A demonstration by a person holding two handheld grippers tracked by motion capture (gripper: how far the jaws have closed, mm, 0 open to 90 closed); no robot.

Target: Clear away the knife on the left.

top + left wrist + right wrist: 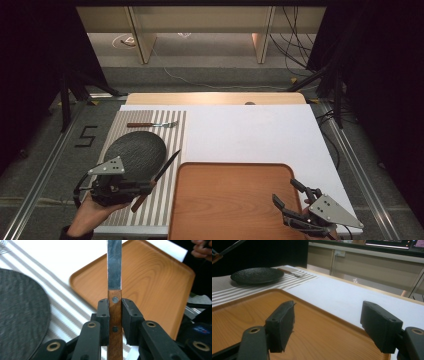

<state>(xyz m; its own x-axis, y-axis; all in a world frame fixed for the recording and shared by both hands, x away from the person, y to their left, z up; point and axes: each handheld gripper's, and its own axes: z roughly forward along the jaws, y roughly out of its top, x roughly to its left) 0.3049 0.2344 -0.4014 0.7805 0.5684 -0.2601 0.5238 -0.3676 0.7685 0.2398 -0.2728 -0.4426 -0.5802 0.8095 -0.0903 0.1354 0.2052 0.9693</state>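
Closest to the person, the right gripper sits at the near right corner of the wooden tray. Its fingers are wide apart and hold nothing. In the right gripper view they hang just over the tray's brown wood, near its right rim.

On the left side, a hand holds the left gripper beside the tray. Its fingers are pressed tight on the brown wooden handle of a knife. In the left gripper view the handle stands straight up between the two black fingers, and the shiny blade points away from the gripper, out over the tray. From the high view, the knife slants up and to the right, with its tip just by the tray's left far corner. The knife is off the tabletop, held in the air over the striped mat.

A little farther back on the mat is a dark round plate. It lies flat, just left of the knife.

Past the plate, near the far edge of the mat, lies a fork with a brown handle. It lies flat, with its prongs pointing right.

The mat and tray rest on a big white sheet that covers most of the tabletop.
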